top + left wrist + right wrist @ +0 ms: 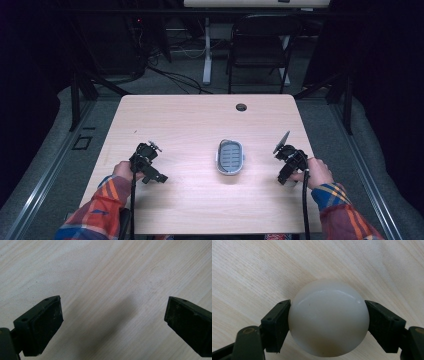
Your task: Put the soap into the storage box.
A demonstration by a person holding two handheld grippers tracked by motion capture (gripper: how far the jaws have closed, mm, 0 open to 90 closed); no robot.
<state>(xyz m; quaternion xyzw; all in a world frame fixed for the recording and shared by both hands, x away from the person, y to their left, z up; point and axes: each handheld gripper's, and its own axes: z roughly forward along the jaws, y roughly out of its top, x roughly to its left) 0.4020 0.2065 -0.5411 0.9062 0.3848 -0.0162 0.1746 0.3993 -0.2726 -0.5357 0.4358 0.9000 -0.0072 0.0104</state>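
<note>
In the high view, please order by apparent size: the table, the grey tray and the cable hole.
1. Table, clearly largest.
2. Grey tray, at the middle.
3. Cable hole, smallest.

The table (200,120) is lying bare across its far half, from nine o'clock through twelve to three, with just a small cable hole (241,107) sitting near the far edge at about one o'clock. A grey dish (230,157) is standing at the centre, blocking the straight path between the left gripper (148,162) at eight o'clock and the right gripper (289,161) at four o'clock. Bare wood is showing between the left gripper's wide jaws, while a white ball (328,318) is filling the gap in the right one.
</note>
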